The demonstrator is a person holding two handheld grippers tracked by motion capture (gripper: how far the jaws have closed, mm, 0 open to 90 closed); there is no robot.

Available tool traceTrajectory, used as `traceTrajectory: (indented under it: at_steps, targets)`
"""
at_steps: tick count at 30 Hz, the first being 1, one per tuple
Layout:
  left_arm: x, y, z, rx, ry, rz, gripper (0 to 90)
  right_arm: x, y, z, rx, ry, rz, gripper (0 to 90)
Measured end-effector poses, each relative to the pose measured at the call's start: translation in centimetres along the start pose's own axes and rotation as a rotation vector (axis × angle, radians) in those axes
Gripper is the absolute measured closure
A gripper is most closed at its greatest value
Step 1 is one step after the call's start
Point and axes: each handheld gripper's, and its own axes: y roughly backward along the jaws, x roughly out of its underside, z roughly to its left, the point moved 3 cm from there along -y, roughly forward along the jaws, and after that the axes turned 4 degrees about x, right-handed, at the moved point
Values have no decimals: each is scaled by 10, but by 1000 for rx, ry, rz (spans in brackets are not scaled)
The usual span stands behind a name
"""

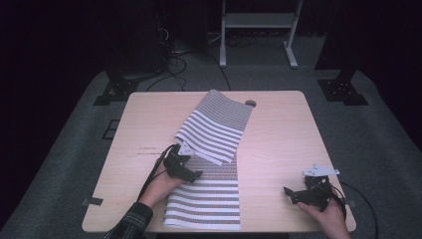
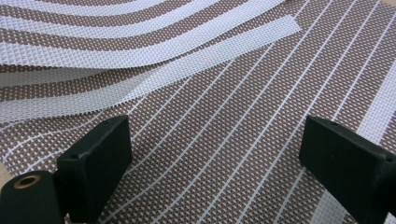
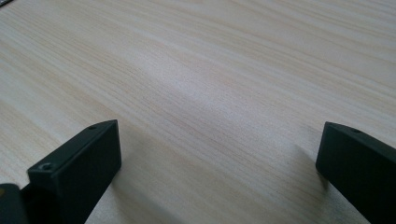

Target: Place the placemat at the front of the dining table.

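striped mat [image 1: 215,149] lay half folded beneath the left gripper's [image 1: 191,172] spread, empty fingers [image 2: 95,163]; regripping the flap seemed next.

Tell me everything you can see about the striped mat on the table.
The striped mat is a long woven mesh piece, brown with white bands and thin lines. It lies on the wooden table, its far half folded back askew over the middle. The open left tongs hover over its brown mesh, gripping nothing.
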Motion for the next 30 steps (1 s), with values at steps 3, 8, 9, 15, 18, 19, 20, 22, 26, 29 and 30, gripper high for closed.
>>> traceTrajectory:
  at_steps: [3,8,9,15,18,19,20,22,26,29,30]
  targets:
    - [2,0,-2,-2,9,-13,87,0,0,0,0,-1,0,0]
    - [9,5,-11,17,5,-22,92,0,0,0,0,-1,0,0]
    - [10,6,-13,19,0,-21,92,0,0,0,0,-1,0,0]
    - [18,12,-22,29,1,-31,91,0,0,0,2,-2,1,0]
    - [22,15,-26,32,-6,-32,92,0,0,0,2,-1,2,0]
    - [25,18,-30,37,-8,-30,92,0,0,0,2,-1,1,0]
    - [25,18,-30,37,-8,-30,92,0,0,0,2,-1,1,0]
    - [29,21,-33,43,-12,-34,92,0,0,0,2,-1,1,0]
    - [35,26,-40,49,-19,-32,92,0,0,0,3,-3,1,0]
    - [41,31,-46,58,-29,-28,92,0,0,1,2,-3,1,0]
    - [42,32,-48,60,-31,-29,92,0,0,1,2,-3,1,0]
